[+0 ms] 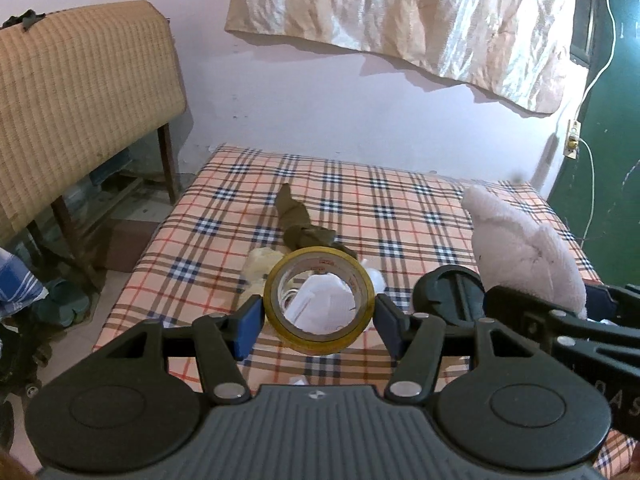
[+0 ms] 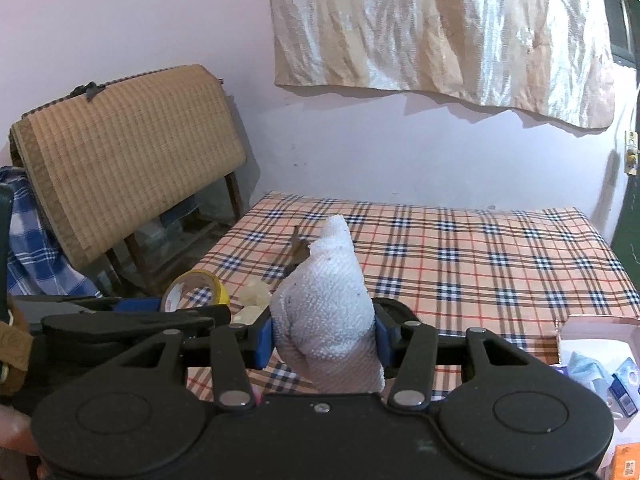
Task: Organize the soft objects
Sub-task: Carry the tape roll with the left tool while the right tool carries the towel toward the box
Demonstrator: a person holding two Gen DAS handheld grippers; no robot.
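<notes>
A stiff, light tape roll is clamped across its rim by the left gripper, while a soft, compressible white towel is pinched mid-bundle by the right gripper, both above the bed.

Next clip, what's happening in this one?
A person holds a gripper in each hand over a bed with a plaid sheet. The left gripper has its jaws on either side of a roll of yellow tape, held above the bed. The right gripper is shut on a white towel-like cloth, which sticks up between its jaws. An olive cloth and a pale yellowish lump lie on the sheet.
</notes>
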